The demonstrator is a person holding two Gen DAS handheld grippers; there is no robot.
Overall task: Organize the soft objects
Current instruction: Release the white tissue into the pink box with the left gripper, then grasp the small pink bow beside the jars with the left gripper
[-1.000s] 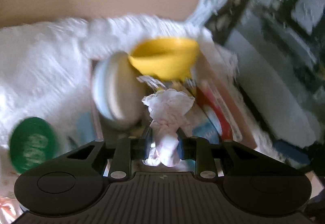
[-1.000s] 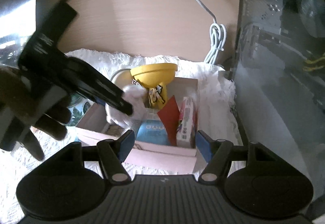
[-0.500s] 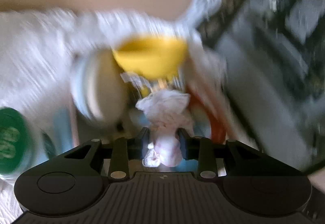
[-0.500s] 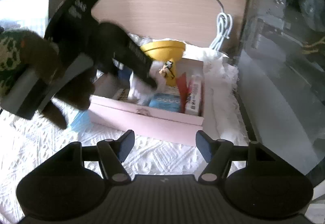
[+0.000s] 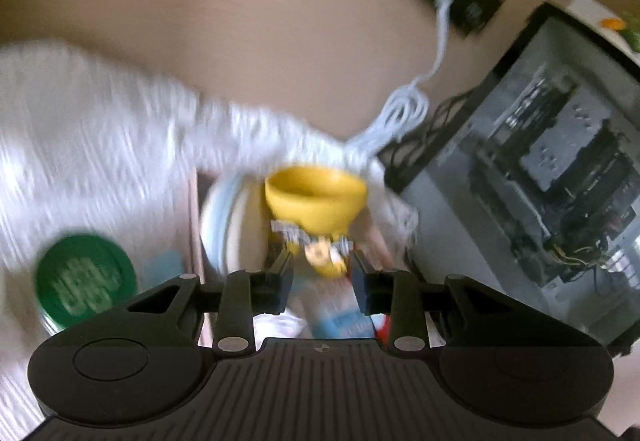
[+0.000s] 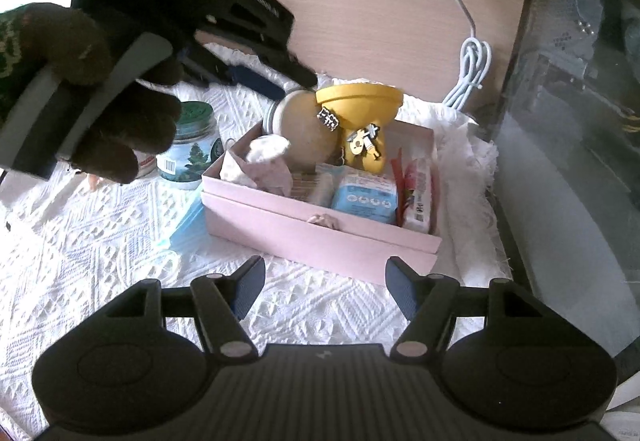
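Your left gripper (image 5: 322, 277) is spread, empty. Crumpled cloth (image 6: 266, 161) lies in the pink box (image 6: 320, 241), 10 o'clock corner. Blue mask (image 6: 188, 223) remains outside. Right gripper (image 6: 322, 291) spread, idle.

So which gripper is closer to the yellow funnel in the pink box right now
Left. The left gripper, fingers open, hovers just above and beside the yellow funnel. The right gripper sits back on the near side of the pink box, also open.

Open white textured cloth (image 6: 120, 281) is lying free across the lower left of the right wrist frame; the pink cardboard box (image 6: 320, 237) is blocking centre, the green-lidded glass jar (image 6: 192, 145) is crowding its left, the glass-sided computer case (image 6: 568, 121) is walling off the right.
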